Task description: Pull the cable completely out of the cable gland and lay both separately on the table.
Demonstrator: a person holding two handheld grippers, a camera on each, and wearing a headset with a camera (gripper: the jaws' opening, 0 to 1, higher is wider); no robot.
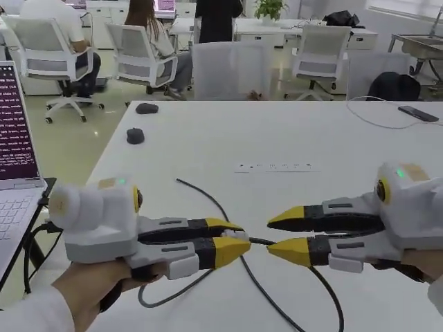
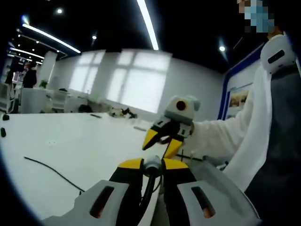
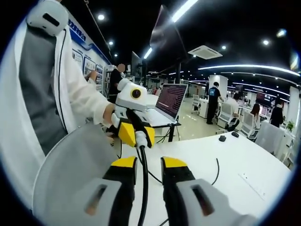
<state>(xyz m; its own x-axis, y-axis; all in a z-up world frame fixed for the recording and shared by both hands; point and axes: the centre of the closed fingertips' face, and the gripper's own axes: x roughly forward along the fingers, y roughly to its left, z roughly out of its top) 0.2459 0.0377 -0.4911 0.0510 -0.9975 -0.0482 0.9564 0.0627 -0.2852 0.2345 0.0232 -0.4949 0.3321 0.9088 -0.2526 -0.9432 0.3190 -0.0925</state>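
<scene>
Cable gland (image 2: 153, 165) we've got pinched in our left hand-held gripper (image 1: 243, 236) as an anchor over the counter (image 1: 277, 138), its cable (image 3: 142, 174) running toward 3 o'clock through our spread right hand-held gripper (image 1: 271, 235).

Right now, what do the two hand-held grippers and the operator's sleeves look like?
The left hand-held gripper and right hand-held gripper match: white-and-grey moulded plastic bodies, black jaws, pointed yellow tips. The person wears a white long-sleeved top under a grey vest.
</scene>
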